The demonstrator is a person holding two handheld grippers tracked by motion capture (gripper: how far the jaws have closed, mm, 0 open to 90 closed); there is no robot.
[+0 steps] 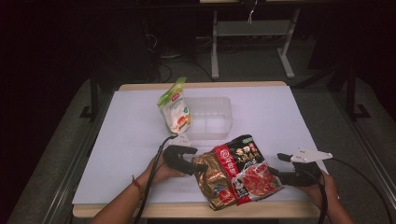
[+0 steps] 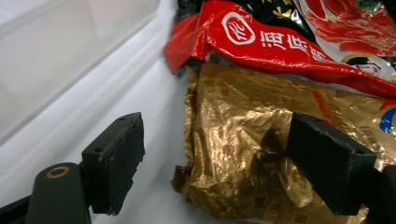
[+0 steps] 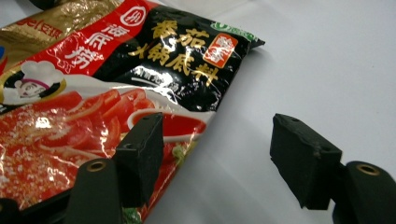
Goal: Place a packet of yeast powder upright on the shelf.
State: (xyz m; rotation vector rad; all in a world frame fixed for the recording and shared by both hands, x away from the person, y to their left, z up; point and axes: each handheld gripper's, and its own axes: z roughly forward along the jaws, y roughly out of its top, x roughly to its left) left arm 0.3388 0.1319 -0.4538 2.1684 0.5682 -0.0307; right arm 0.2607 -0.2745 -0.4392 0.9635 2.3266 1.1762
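Two packets lie nearest, at the front edge of the table (image 1: 289,112): a gold packet (image 1: 212,179) and a red packet (image 1: 250,170) that rests partly on top of it. Both are flat on the white surface, between the two grippers. From the left, the left gripper (image 1: 192,164) comes to the gold packet; its jaws stand wide open, with the crumpled corner of the gold foil between them, as the left gripper view shows (image 2: 243,154). One jaw is over the bare table and the other is over the foil, so I judge that it is placed to pinch this loose corner, which gives an edge to take. On the other side the right gripper (image 1: 279,164) is just beside the red packet, also with open jaws and holding nothing. In the right gripper view, one jaw is at the packet edge (image 3: 154,107) and the other is over the white surface, probably to take the border. Farther back stands a clear tray (image 1: 219,107), and a green and white pouch (image 1: 175,112) leans upright at its left side. I think the tray is the place where the packets should go, but this is only a guess.
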